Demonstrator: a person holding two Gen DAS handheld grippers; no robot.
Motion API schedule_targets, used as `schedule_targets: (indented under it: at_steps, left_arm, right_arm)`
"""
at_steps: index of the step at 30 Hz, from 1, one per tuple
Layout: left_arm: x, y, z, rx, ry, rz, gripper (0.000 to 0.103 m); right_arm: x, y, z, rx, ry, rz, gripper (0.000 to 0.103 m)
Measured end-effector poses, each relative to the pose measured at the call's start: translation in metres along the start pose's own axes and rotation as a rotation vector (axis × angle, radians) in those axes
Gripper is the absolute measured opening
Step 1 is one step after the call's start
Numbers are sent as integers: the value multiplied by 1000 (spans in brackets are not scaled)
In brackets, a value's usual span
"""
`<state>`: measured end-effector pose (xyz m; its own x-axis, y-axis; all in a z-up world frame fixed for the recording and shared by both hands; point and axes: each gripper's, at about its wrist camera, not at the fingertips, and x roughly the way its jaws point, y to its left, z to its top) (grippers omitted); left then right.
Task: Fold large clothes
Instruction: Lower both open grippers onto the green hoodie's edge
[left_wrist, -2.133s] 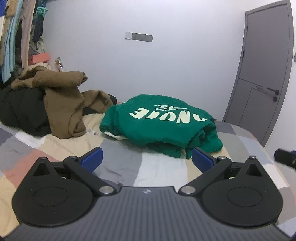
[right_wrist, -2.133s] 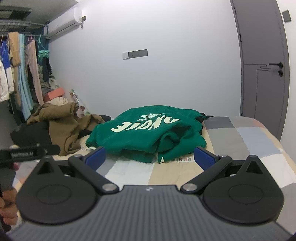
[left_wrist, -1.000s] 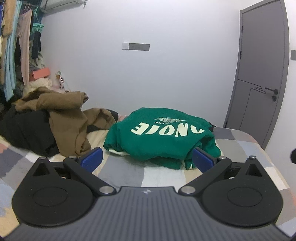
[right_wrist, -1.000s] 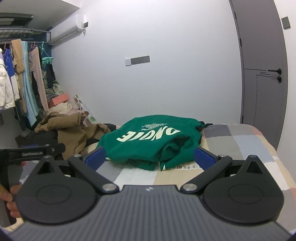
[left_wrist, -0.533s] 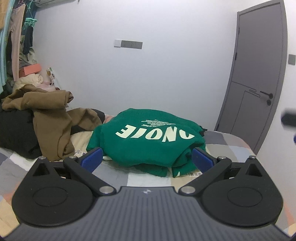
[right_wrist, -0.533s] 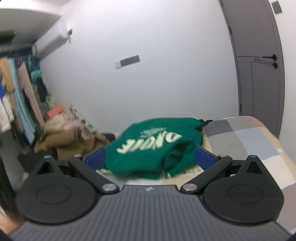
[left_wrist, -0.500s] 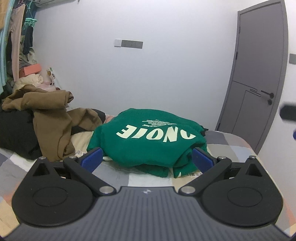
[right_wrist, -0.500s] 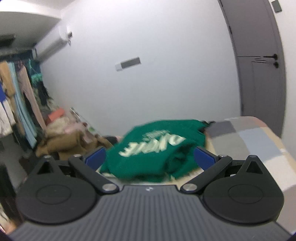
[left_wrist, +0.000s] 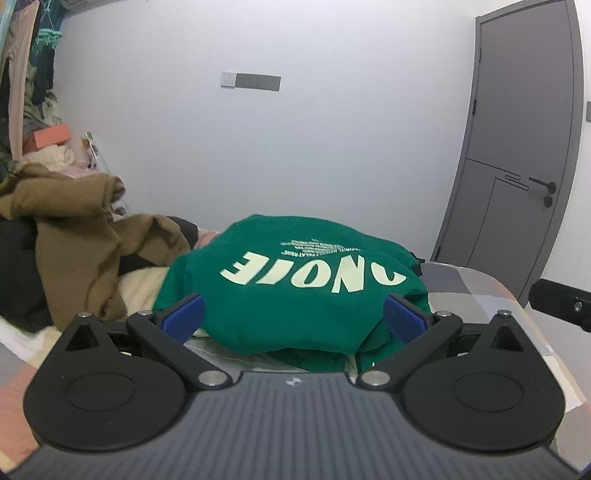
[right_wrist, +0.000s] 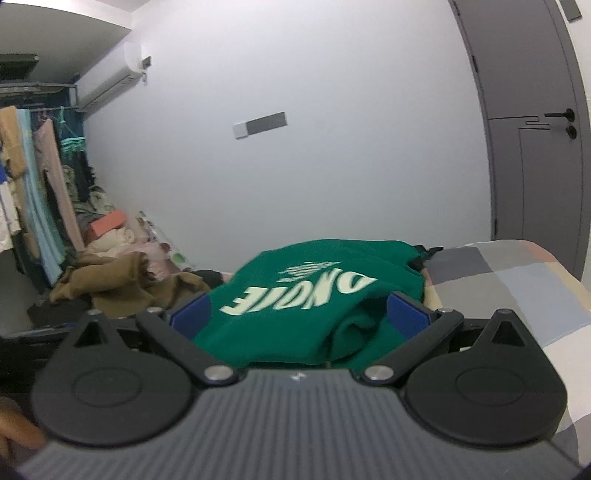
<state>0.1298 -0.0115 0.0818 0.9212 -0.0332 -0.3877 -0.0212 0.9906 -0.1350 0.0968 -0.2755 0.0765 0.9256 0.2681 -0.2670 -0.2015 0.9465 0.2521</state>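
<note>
Both claws level, spread wide, facing crumpled green sweatshirt.

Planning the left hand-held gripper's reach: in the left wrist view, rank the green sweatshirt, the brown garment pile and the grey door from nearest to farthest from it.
From the left hand-held gripper:
1. Green sweatshirt, straight ahead on the bed, right at the open fingers.
2. Brown garment pile, farther back on the left.
3. Grey door, beyond the bed on the right.

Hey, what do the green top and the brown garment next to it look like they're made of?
Green top: looks like a thick matte knit, perhaps cotton fleece; soft rounded folds, flat cream print. Brown garment: heavier matte cloth with deeper creases, possibly cotton twill or fleece; too blurred to say.
</note>
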Motion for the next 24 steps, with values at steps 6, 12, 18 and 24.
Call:
schedule_targets:
  at_steps: [6,12,18,24]
  left_arm:
    - [40,-7,-22,-7,27,-42,103]
    - [65,-13,-38,38,32,-43,103]
    - [59,-6,-58,48,14,-48,103]
    - [39,1,-71,71,0,-38,103]
  right_arm:
    - [30,-22,-18,-20,-12,-21,103]
    - [55,-27,-40,-90,3,-35,103]
    - [55,-14,-59,-185,-3,7,103]
    - [46,10,-77,-262,14,80,103]
